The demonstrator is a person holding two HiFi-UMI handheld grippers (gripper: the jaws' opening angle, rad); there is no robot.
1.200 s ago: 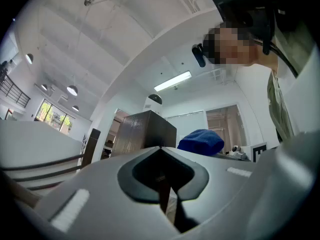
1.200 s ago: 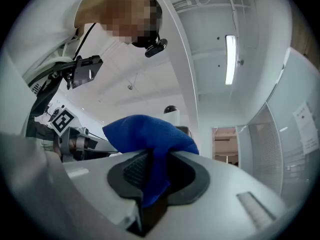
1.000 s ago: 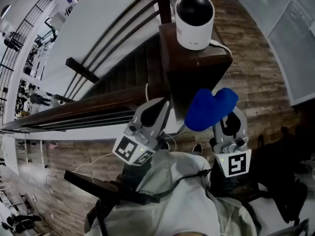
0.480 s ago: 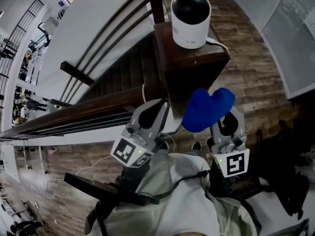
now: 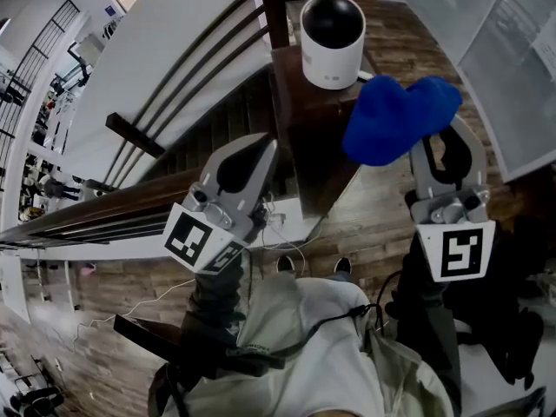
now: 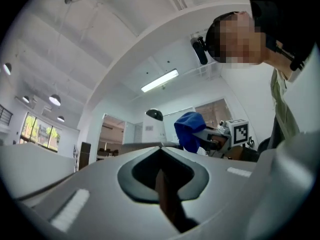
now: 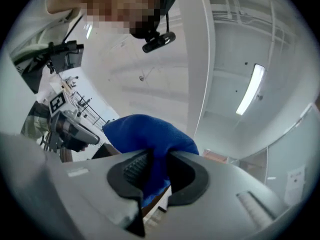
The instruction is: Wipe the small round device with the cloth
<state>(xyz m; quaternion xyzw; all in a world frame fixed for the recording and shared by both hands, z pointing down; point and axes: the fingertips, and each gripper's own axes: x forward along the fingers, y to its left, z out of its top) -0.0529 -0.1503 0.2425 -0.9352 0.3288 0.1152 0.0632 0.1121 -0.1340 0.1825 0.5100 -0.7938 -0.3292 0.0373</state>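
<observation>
A: Where's the small round device (image 5: 331, 31)?

B: Upright on the flat top of the dark wooden post (image 5: 300, 102) by the stair rail. It has a white body and a black dome on top, and nothing is touching it.

A: And the cloth (image 5: 397, 118)?

B: It's a bunched blue wad, up in the air just right of the device and a little nearer the person. It looks close to the device's side but apart from it. The right tongs (image 5: 437, 139) are clamped on a fold of it, and the right gripper view shows the fabric pinched between the ribbed pads (most of it billows out past the tips).

A: What about the left tongs (image 5: 259, 148)?

B: They're closed to a narrow slit with nothing in them, off to the device's left and nearer the person, tips aimed up toward the post.

A: So which step is this?

B: I'd say the approach, with no wiping contact yet. The next move is to carry the cloth leftward onto the white wall or the dome and rub lightly. The device only stands loose on the post, so the left tongs could steady it.
</observation>
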